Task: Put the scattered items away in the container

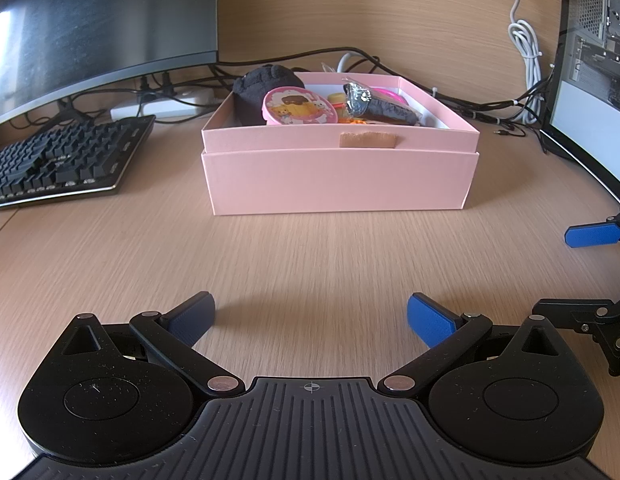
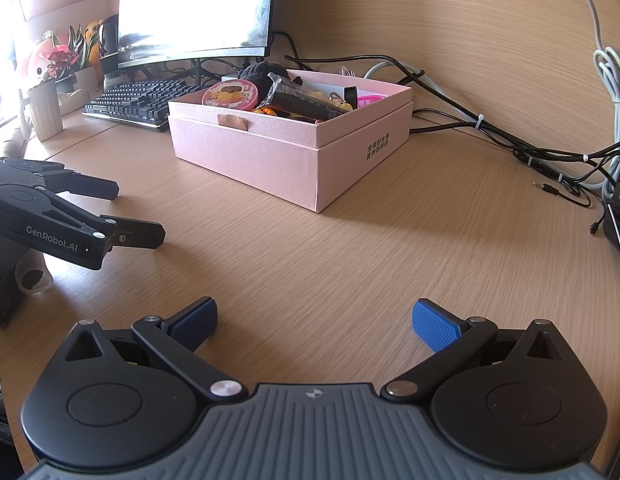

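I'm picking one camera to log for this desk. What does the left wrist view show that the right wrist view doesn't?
Only the left wrist view: the right gripper's side and the computer case.

Only the right wrist view: the printed text on the box side, the plant, the mug, and the left gripper from outside.

Both: the pink box, filled, the round tin, the keyboard, and bare desk.

The pink box sits straight ahead of the left gripper, apart from it, lid off. Inside lie a round pink cartoon tin (tilted), a dark plush and a black wrapped bundle
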A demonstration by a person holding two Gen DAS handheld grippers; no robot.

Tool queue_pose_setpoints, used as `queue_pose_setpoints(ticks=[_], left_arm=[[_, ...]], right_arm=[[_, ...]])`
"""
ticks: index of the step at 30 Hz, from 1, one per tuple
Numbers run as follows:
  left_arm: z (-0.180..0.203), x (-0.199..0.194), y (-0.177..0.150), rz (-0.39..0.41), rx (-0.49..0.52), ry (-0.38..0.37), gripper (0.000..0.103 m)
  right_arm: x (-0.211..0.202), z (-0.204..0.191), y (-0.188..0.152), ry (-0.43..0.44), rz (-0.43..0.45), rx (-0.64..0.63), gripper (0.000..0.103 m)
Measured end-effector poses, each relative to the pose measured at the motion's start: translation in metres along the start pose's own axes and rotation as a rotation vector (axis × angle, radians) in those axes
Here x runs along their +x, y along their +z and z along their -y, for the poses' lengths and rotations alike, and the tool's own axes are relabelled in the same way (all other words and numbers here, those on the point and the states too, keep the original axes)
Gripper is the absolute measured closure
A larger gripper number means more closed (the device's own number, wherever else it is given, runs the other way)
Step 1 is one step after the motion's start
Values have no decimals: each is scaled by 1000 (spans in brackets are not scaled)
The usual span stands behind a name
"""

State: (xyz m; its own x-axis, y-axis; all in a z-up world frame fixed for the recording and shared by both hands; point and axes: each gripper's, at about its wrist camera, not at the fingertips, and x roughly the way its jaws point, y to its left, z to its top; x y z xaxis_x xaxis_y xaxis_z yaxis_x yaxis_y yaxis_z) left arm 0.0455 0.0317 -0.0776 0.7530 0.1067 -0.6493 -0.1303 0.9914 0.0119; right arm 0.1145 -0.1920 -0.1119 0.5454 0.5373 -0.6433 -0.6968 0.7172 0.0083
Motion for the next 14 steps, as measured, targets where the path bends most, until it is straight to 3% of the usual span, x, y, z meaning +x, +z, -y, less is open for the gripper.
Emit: queue_pose_setpoints(ticks=[14], left_arm=[[-1,-1,1,2,-4,-6,0]], right_arm=[[0,0,0,0,0,0,0]])
